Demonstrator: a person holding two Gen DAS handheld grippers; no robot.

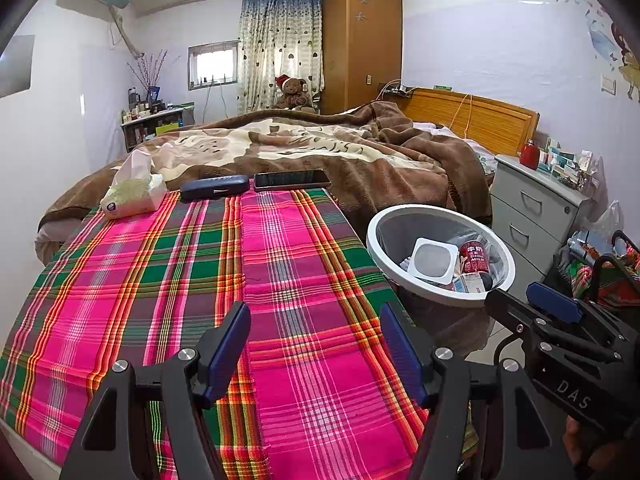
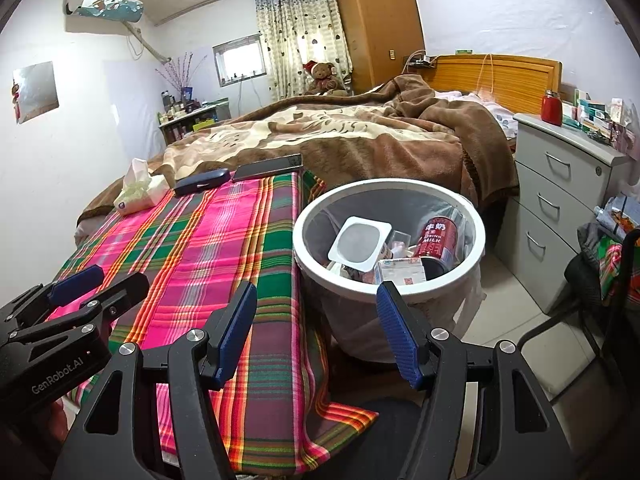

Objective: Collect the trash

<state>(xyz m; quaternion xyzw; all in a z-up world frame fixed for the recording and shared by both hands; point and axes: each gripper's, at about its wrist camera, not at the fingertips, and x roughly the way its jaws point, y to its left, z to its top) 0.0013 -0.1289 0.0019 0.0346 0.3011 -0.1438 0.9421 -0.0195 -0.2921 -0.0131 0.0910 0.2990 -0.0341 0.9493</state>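
A white round bin (image 1: 376, 236) (image 2: 308, 264) stands on the floor beside the bed's near corner. Inside lie a white plastic cup (image 1: 432, 261) (image 2: 358, 245), a red milk can (image 1: 475, 258) (image 2: 436, 238) and some cartons. My left gripper (image 1: 316, 344) hovers open over the plaid cloth (image 1: 160, 280) with nothing between its blue pads. My right gripper (image 2: 316, 332) is open and empty, just in front of the bin's near rim. Each gripper shows in the other's view: the right gripper (image 1: 524, 304) beside the bin, the left gripper (image 2: 100, 280) above the cloth.
On the plaid cloth's far end lie a tissue pack (image 1: 134, 194) (image 2: 140, 190), a dark case (image 1: 214, 188) (image 2: 202, 182) and a phone (image 1: 292, 180) (image 2: 268, 168). A brown blanket covers the bed behind. A grey drawer cabinet (image 2: 560, 200) stands right of the bin, with a chair and bags at the far right.
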